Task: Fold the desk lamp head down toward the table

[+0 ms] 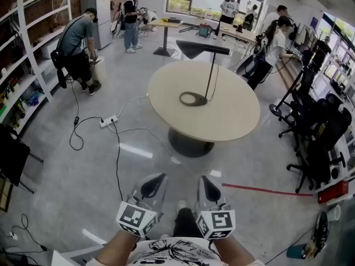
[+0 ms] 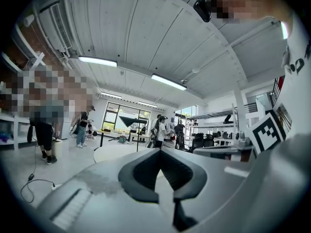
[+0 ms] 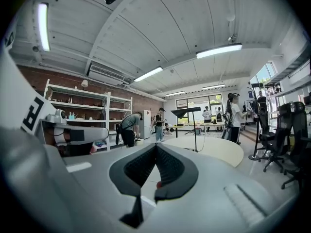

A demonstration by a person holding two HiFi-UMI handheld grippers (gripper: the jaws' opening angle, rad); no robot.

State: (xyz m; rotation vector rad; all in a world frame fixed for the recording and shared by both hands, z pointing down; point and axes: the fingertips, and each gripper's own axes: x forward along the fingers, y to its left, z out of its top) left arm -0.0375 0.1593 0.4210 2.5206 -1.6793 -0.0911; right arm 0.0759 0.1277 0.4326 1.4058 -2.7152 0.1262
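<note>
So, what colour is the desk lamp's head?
The cone-shaped desk lamp head is black, clearest in the head view.

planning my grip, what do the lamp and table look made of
Lamp: probably metal, matte black. It has a thin rigid stem and a flat ring base, and shows no glare.
Table: wood or laminate, can't tell which. The pale beige satin top is smooth and even.

Lab-like office: shelving [image 1: 33,49], swivel chairs [image 1: 321,140], desks [image 1: 165,22]
</note>
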